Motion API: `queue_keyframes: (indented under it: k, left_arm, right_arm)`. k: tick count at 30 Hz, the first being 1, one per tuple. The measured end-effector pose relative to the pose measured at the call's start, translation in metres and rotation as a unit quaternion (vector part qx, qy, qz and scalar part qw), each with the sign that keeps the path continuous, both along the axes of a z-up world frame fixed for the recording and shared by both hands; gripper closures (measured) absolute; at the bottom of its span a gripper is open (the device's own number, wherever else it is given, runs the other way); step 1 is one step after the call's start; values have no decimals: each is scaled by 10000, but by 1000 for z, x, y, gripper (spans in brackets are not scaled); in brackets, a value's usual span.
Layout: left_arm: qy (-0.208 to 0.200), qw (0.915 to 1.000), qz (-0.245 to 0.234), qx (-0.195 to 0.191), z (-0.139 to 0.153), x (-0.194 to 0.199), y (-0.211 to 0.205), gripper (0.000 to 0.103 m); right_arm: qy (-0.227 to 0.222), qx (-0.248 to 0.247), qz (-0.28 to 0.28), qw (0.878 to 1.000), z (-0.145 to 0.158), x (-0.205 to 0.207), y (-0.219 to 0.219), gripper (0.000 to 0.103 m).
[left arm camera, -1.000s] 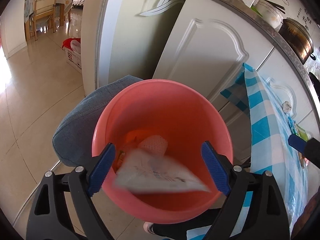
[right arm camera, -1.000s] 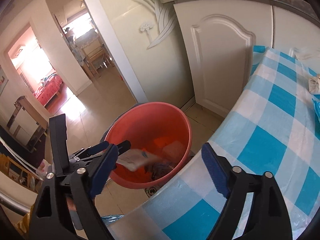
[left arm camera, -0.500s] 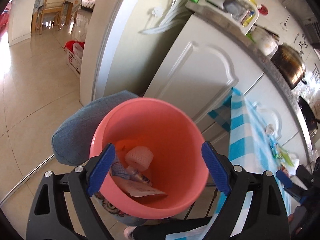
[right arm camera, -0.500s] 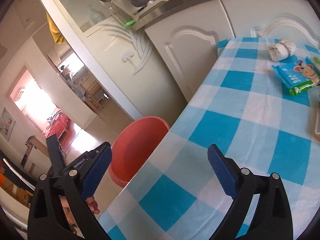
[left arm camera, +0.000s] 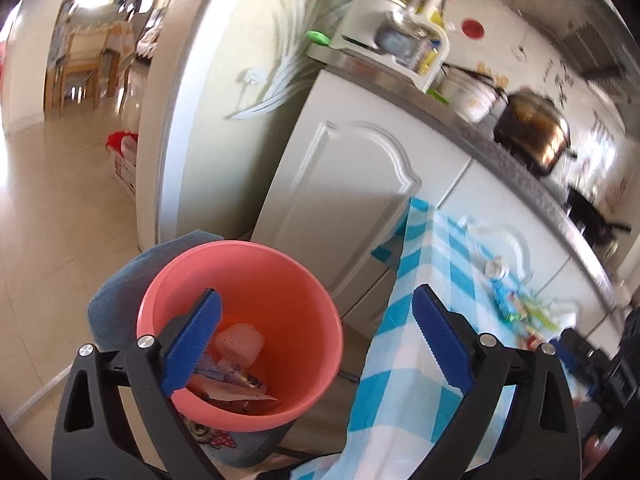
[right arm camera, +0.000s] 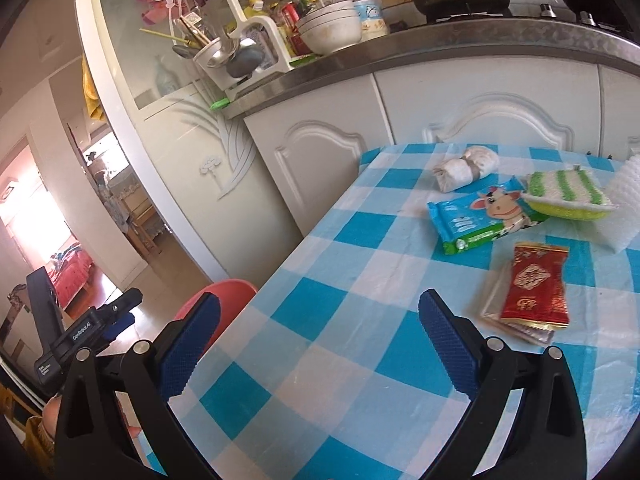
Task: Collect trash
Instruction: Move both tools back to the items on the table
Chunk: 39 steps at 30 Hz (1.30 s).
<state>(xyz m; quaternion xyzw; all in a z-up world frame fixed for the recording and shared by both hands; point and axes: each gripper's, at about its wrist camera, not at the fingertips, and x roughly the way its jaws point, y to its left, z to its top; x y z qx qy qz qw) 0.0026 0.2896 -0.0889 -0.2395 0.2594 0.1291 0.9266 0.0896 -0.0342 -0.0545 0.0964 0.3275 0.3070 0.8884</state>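
Note:
A pink bucket [left arm camera: 280, 280] stands on a grey stool beside the table and holds several wrappers and a white foam piece [left arm camera: 239, 342]. My left gripper [left arm camera: 316, 340] is open and empty above the bucket's right rim. My right gripper [right arm camera: 320, 344] is open and empty over the blue checked tablecloth [right arm camera: 320, 312]. On the table lie a red sachet [right arm camera: 536, 290] on clear wrappers, a blue-green wipes pack [right arm camera: 480, 216], a rolled paper wad [right arm camera: 466, 168], a green-striped sponge [right arm camera: 566, 192] and white foam [right arm camera: 624, 216]. The bucket's rim [right arm camera: 224, 294] shows past the table edge.
White kitchen cabinets [left arm camera: 348, 192] stand behind the bucket and table. The steel counter [right arm camera: 400, 52] carries a utensil rack, bowls and a pot. A doorway [left arm camera: 80, 60] opens at the left onto tiled floor with a red basket [left arm camera: 122, 148].
A wrapper dropped from my left gripper into the bucket. My left gripper rose and swung right. My right gripper swung from the bucket to over the table, bringing the trash there into view.

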Motion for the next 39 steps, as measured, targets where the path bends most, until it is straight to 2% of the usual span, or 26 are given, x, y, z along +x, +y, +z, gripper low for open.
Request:
queue_keyframes:
  k: [3,12,25,32,39]
  left_arm:
    - [146,9994,-48,321,9,4,-17,7]
    - [449,9970,-463,428,20,21,-67,6]
    - [509,9897,-1135,706,29,44,-144,6]
    - [504,9839,-1556,727,31,53,-175,6]
    - [452,9806,-1708,846,34,63,-198,6]
  right_arm:
    - [-44,23,-261,9996,2,4,-20,5]
    - [-347,-201,-976,9944,9,12,-71,5]
    - [-785,-672,-1753,9791,11,22,-125,5]
    - [-811,-788,-2046,9723,8,31,-145,5]
    - [-832,-867,-2246,9670,7,37,-159,5]
